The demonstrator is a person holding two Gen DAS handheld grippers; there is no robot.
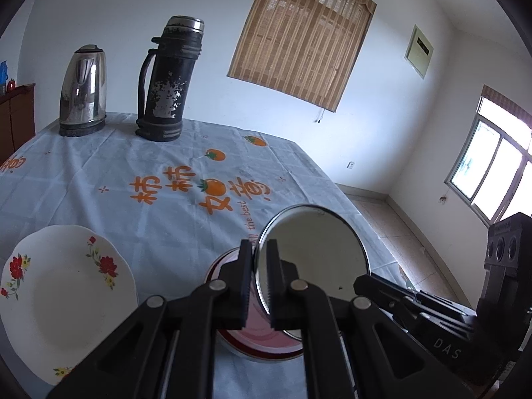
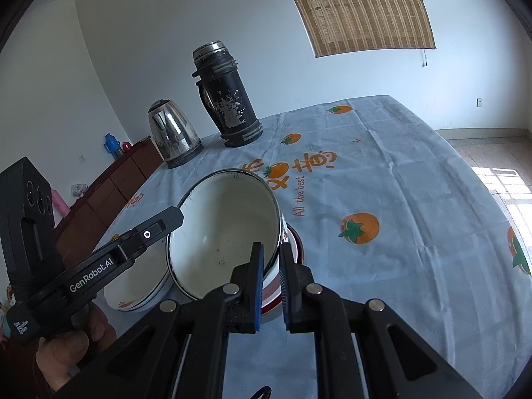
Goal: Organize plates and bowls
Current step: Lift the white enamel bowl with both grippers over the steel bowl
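A white enamel bowl [image 2: 226, 232] with a dark rim is tilted, its rim pinched between the fingers [image 2: 257, 279] on two opposite sides. Directly below the fingers lies a red-rimmed dish [image 1: 259, 342] with a pinkish inside. Left of the fingers rests a white plate [image 1: 63, 296] painted with red flowers.

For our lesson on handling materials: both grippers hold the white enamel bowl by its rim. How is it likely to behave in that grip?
The enamel bowl looks stiff, thin-walled metal, so it probably won't flex. Its glossy rim may slip or pivot between the left gripper and right gripper, since each pinches only a narrow edge. Dark specks on the rim suggest that the enamel chips if knocked against the red-rimmed plate beneath.
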